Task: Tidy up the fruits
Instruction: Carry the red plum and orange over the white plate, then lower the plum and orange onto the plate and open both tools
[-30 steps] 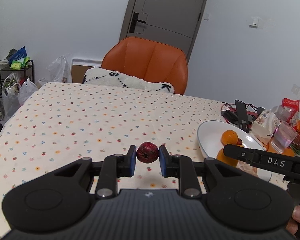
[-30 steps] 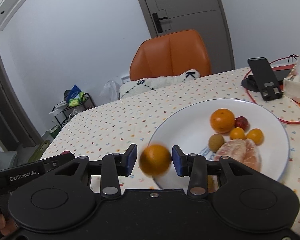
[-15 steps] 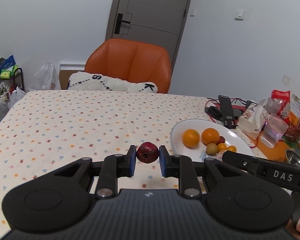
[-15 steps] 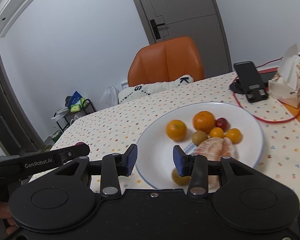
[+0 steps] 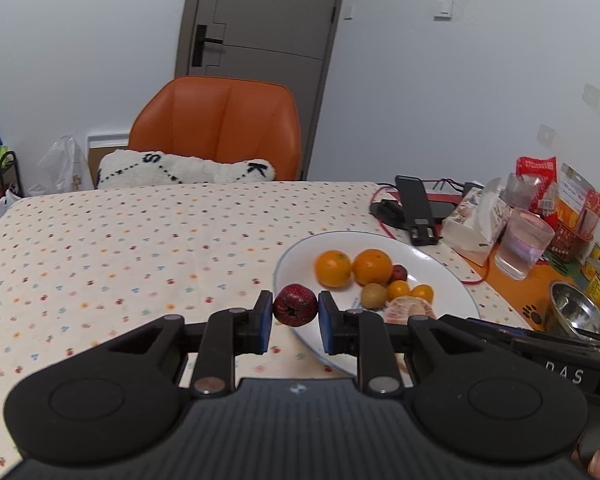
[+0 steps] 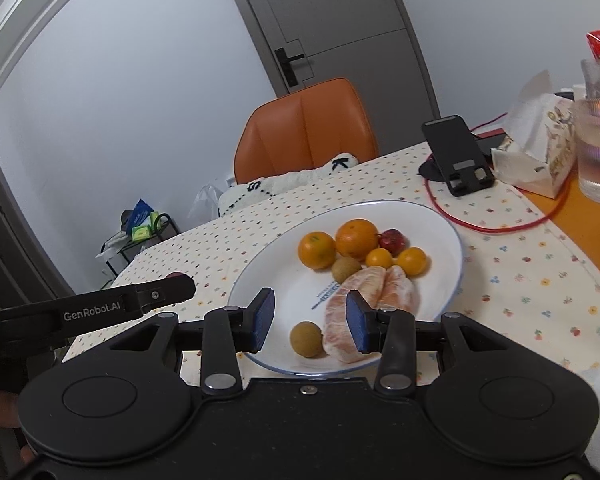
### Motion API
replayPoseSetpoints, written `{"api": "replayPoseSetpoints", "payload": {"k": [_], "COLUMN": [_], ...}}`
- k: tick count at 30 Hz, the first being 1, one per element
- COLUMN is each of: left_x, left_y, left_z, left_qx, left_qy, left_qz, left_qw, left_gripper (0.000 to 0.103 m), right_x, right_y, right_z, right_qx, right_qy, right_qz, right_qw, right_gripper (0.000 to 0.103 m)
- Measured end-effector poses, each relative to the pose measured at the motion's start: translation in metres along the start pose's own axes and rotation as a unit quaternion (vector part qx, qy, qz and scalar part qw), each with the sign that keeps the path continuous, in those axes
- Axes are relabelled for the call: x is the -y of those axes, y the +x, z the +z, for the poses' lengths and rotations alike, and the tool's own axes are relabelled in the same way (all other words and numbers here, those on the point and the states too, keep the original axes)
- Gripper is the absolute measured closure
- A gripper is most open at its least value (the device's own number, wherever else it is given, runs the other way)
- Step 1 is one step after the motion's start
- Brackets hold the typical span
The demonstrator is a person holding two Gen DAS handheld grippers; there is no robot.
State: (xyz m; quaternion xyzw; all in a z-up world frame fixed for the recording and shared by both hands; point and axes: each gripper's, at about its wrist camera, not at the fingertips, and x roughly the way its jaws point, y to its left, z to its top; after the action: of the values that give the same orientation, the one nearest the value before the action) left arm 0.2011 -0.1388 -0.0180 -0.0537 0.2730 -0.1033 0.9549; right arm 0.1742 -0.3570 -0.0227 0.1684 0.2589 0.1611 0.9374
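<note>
Left wrist view showed a small dark-red fruit clamped between the blue pads of the left gripper, held in the air just at the near-left rim of the white plate. On the plate lay two oranges side by side, a small red fruit tucked behind them, a brown kiwi-like fruit, two small kumquat-like fruits and a peeled citrus, all crowded toward the middle and near side. Right wrist view showed the right gripper with jaws apart and nothing between them, hovering low over the plate's near edge; a second brown fruit and the peeled citrus sat just beyond its pads. The left gripper's side arm reached in from the left of that view. Around the plate: a dotted tablecloth, a phone stand with a red cable, a tissue pack, a glass of water, an orange chair behind. Judged risks: the red fruit is round and gripped only at its sides, so a loosening over the rim could send it rolling off onto the cloth; released too close to the pile, it might knock the oranges; and the two grippers sit near enough that a careless swing could bump them together.
</note>
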Motion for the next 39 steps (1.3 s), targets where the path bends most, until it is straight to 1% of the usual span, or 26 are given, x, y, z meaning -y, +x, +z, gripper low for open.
{"api": "replayPoseSetpoints", "payload": {"k": [5,8,11,16,19,21,22,23,24,25,27,30,33,35,39], "left_x": [0.014,0.019,0.020,0.012,0.008,0.005,0.004,0.002,0.001,0.000,-0.003,-0.008,-0.012,-0.015,-0.021], "left_y": [0.008,0.012,0.013,0.011,0.008,0.004,0.001,-0.002,-0.004,-0.007,-0.013,-0.021,-0.029,-0.033,-0.044], "left_z": [0.004,0.007,0.008,0.005,0.003,0.003,0.002,0.002,0.002,0.002,0.002,0.000,-0.001,-0.003,-0.006], "left_qx": [-0.003,-0.007,-0.008,-0.017,-0.022,-0.021,-0.018,-0.016,-0.014,-0.012,-0.010,-0.005,-0.004,-0.004,-0.001], "left_qy": [0.012,0.009,0.002,-0.008,-0.011,-0.014,-0.014,-0.015,-0.016,-0.017,-0.020,-0.024,-0.028,-0.031,-0.036], "left_qz": [-0.012,-0.017,-0.010,0.000,0.008,0.009,0.011,0.013,0.015,0.018,0.022,0.025,0.029,0.032,0.042], "left_qw": [0.9999,0.9998,0.9999,0.9998,0.9997,0.9997,0.9997,0.9997,0.9997,0.9996,0.9995,0.9994,0.9992,0.9990,0.9985], "left_gripper": [0.081,0.080,0.076,0.075,0.067,0.057,0.054,0.048,0.043,0.040,0.031,0.025,0.023,0.021,0.017], "right_x": [0.009,0.012,0.013,0.016,0.013,0.010,0.008,0.006,0.004,0.003,0.000,-0.004,-0.009,-0.012,-0.017], "right_y": [-0.006,-0.007,-0.007,-0.005,-0.004,-0.005,-0.006,-0.007,-0.008,-0.009,-0.011,-0.013,-0.017,-0.020,-0.025], "right_z": [-0.002,-0.002,-0.005,-0.007,-0.009,-0.010,-0.010,-0.009,-0.009,-0.009,-0.010,-0.011,-0.010,-0.010,-0.010], "right_qx": [0.005,0.005,0.004,-0.001,-0.003,-0.003,-0.002,-0.001,0.000,0.000,0.000,0.000,0.000,0.003,0.005], "right_qy": [0.011,0.015,0.018,0.025,0.025,0.023,0.022,0.021,0.020,0.020,0.018,0.016,0.013,0.010,0.006], "right_qz": [-0.006,-0.008,-0.007,-0.004,-0.002,0.000,0.001,0.002,0.003,0.003,0.005,0.006,0.007,0.006,0.006], "right_qw": [1.000,1.000,1.000,1.000,1.000,1.000,1.000,1.000,1.000,1.000,1.000,1.000,1.000,1.000,1.000], "right_gripper": [0.062,0.062,0.062,0.062,0.060,0.056,0.055,0.053,0.052,0.052,0.051,0.048,0.045,0.040,0.037]}}
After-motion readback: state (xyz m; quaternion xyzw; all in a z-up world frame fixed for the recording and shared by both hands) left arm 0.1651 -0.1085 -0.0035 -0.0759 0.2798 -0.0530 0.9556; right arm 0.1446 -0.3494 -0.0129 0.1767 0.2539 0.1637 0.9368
